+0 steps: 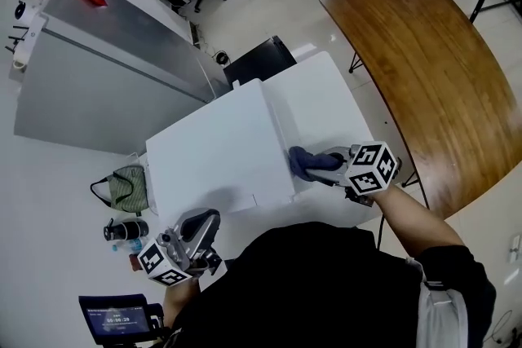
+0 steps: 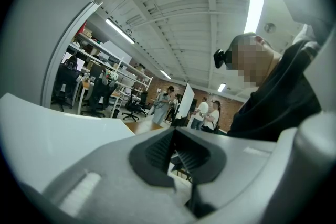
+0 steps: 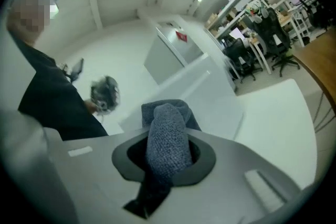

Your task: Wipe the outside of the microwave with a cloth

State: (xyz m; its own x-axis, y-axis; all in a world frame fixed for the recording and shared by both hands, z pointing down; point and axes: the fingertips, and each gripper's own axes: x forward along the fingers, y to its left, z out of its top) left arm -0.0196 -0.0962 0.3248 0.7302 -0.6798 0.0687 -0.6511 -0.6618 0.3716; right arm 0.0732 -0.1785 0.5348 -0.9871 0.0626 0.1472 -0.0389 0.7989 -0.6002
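Jaws of the right gripper [image 3: 167,165] clamp a blue cloth [image 3: 167,136], which presses against the right side of the white microwave [image 1: 216,155]. Left gripper [image 2: 175,136] jaws sit together, empty, just off the microwave's near edge.

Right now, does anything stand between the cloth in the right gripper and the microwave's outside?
Nothing visible does: the blue cloth, held in the right gripper, lies against the microwave's right edge.

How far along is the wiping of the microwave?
Done: the right gripper has clamped the cloth. In hand: cloth against the right side of the microwave. Left: wiped areas can't be told apart, so other faces are unconfirmed; left gripper is shut, empty.
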